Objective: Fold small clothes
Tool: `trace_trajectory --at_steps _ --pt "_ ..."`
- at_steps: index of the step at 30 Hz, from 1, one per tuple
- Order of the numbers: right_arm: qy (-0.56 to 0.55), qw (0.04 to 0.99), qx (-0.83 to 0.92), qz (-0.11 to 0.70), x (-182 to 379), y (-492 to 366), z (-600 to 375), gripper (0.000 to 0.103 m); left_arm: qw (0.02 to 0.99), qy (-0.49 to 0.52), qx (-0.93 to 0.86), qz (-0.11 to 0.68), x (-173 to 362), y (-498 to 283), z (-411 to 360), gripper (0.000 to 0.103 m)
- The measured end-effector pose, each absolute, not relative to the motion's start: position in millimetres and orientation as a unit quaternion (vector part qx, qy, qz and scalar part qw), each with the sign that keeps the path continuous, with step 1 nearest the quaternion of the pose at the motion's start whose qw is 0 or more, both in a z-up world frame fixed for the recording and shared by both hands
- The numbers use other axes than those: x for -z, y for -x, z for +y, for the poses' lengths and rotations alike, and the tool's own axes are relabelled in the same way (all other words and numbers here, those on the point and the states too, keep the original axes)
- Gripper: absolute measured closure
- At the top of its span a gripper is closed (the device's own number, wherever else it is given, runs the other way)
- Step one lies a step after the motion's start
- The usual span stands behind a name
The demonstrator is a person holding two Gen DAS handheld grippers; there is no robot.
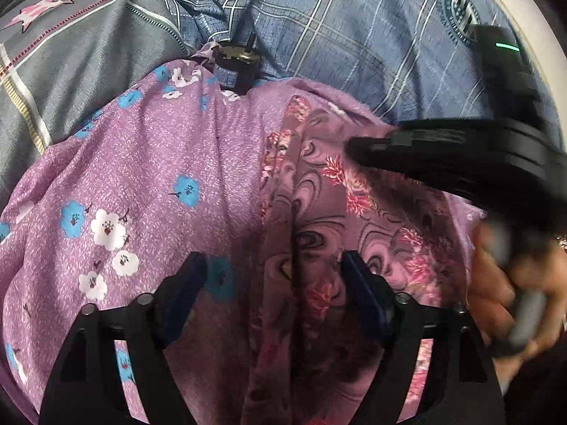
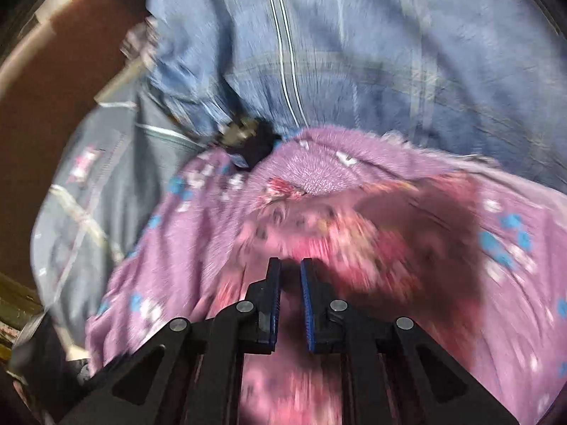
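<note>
I am working over a bed covered in a blue checked sheet (image 1: 354, 35) and a grey star-patterned pillow (image 1: 71, 53), with the purple flowered cloth (image 1: 141, 177) spreading across the near half. On its right part the darker swirl-patterned garment (image 1: 319, 219) is lying, and this looks like the small piece I am folding.

My left gripper (image 1: 273, 276) is standing wide open, hovering over the seam between the two fabrics and holding nothing. My right gripper (image 2: 290, 272) is showing only a narrow gap between its pads; I judge it nearly closed, though I cannot tell whether any cloth is caught there.

To do this step well, I think I should be pinching one single layer at an edge, lifting low, and carrying it across evenly so the purple cloth beneath is not dragging along.

The right view is smearing badly with motion, so the garment's edges and corners are hard to trace. Its near hem is running out of view. A small dark object (image 1: 235, 67) at the far edge of the cloth is too unclear to name.
</note>
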State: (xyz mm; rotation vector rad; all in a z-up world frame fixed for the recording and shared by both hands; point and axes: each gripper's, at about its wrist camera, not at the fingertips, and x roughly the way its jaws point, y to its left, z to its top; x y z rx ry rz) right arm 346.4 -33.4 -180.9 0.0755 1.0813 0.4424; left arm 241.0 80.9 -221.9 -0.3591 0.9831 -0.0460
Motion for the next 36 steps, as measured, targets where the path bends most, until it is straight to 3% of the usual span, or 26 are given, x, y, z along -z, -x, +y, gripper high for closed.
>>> trace_trajectory --at_steps 2,6,8,13,17,20,27,32,36 --pt "-0.033 0.817 -0.204 0.539 214.2 -369.2 -28.7 0.102 0.868 0.166 0.013 0.467 224.6 -243.2 82.0 0.016" --pt "-0.1 0.811 -0.219 0.533 214.3 -378.1 -44.6 0.103 0.875 0.151 0.006 0.46 220.7 -242.5 78.4 0.016" --pt "-0.098 0.828 -0.219 0.507 199.8 -363.9 -54.4 0.094 0.882 0.133 -0.002 0.453 216.4 -239.8 74.3 0.016" --pt "-0.077 0.873 -0.181 0.446 159.6 -300.3 -100.2 0.093 0.892 0.107 -0.017 0.439 209.8 -233.1 70.5 0.016" --pt "-0.044 0.88 -0.135 0.452 174.9 -259.8 -121.1 0.08 0.9 0.083 -0.028 0.428 206.2 -229.0 63.8 0.016" --pt "-0.018 0.884 -0.124 0.45 204.1 -239.0 -127.9 0.08 0.904 0.063 -0.036 0.42 204.9 -226.4 58.6 0.016" --pt "-0.037 0.904 -0.119 0.41 175.4 -194.8 -134.6 0.077 0.909 0.044 -0.046 0.413 204.8 -225.9 58.3 0.016" --pt "-0.031 0.891 -0.121 0.437 212.4 -197.6 -124.7 0.071 0.91 0.032 -0.055 0.41 203.3 -226.7 52.0 0.016" --pt "-0.03 0.896 -0.125 0.425 200.1 -193.5 -125.7 0.069 0.913 0.026 -0.06 0.404 196.5 -225.3 48.6 0.016"
